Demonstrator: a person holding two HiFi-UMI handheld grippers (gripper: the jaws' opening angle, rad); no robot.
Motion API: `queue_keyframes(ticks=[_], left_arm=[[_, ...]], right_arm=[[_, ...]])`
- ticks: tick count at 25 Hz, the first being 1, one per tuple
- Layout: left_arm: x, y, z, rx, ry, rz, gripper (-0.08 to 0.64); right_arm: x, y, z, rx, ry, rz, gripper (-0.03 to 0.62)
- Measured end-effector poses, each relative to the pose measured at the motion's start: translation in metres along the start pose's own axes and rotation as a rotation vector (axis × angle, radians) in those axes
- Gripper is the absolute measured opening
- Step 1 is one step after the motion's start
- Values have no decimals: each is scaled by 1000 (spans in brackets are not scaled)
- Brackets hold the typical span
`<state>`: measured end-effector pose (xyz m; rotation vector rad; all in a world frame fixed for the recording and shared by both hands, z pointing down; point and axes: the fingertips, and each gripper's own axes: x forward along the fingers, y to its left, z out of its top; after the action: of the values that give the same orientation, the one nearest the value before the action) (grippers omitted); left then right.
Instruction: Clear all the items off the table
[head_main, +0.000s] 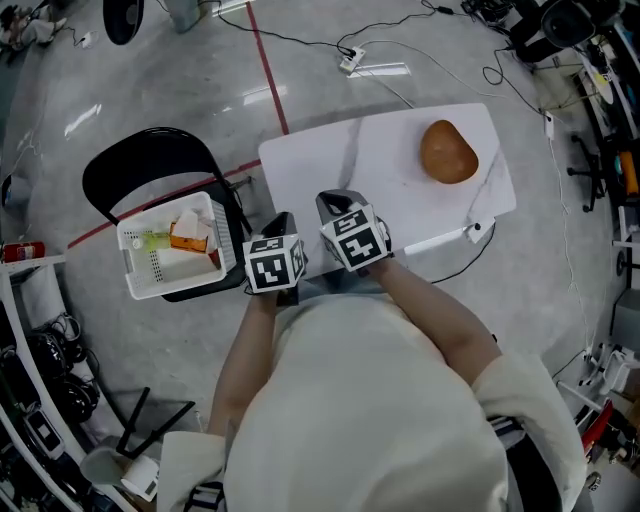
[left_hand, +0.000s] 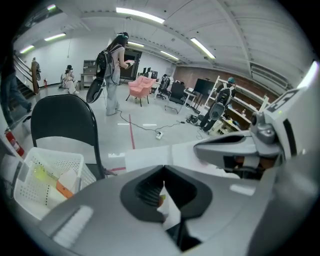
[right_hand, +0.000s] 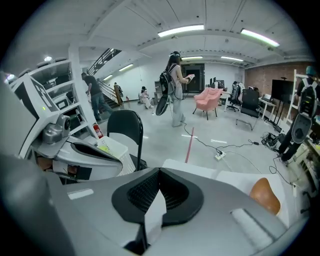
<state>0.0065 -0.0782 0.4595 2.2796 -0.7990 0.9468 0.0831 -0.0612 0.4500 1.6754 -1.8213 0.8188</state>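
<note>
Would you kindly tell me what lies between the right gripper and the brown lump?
Only bare table separates right gripper from brown lump, per the head view.

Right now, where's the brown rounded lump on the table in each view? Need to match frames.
Head view: brown lump upper right, on the far end of the white table.
Left gripper view: not visible in it.
Right gripper view: lower right, on the table beyond the jaws.
Shared landmark: black chair holding the white basket, in all three views.
</note>
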Motion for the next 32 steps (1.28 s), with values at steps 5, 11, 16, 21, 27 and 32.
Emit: queue_keyframes(ticks=[5,11,16,21,27,32], left_arm=[[16,-45,-5,-11,1,6,8],[25,-88,-4,16,8,-12,8],[25,-107,-5,58,20,-38,8],[19,-113,-11,98,32,-71,8],[7,-113,-19,169,48,-113,8],[-1,-113,-31,209,63,-146,8]], right_arm=[[-21,-35,-16,2,-15,0,-2],[-42,-67,-35,18,-19,-18,-2],[-56,-79,-49,51,-16,-44,-2],[-65,-75,-59,97,-29,-74,-2],[-75,-64,-71,184,-24,-123,-2],[-83,-53,-87,227,-19,-158,0]])
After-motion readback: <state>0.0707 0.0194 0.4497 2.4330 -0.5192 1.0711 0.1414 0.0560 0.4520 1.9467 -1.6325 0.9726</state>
